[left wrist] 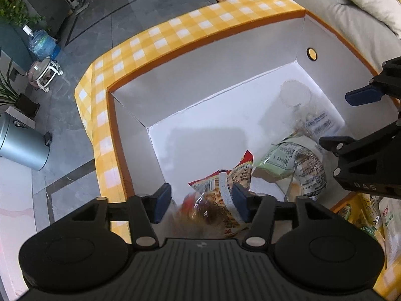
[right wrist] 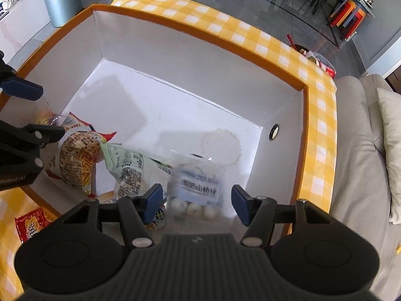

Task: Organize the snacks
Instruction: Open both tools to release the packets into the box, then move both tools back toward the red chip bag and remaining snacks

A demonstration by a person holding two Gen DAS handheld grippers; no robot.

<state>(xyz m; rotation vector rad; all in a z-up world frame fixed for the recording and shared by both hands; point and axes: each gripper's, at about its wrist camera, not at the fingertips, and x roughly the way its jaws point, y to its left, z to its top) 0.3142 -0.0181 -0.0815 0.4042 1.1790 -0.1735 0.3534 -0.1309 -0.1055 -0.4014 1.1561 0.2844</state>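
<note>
Jaws spread wide on both grippers, gripping nothing. Left gripper (left wrist: 200,204) hovering over the box (left wrist: 200,57), straddling a red fries bag (left wrist: 225,188), possibly just touching it at the right pad. Right gripper (right wrist: 195,204) above a clear bag (right wrist: 198,188) of white balls on the box floor. Green packet (right wrist: 130,165) lying between the two bags. More snacks (left wrist: 371,213) outside on the checked surface (right wrist: 250,30).

One box (right wrist: 320,115) holds three snack bags (right wrist: 82,155); two hand-held grippers (right wrist: 198,202).
</note>
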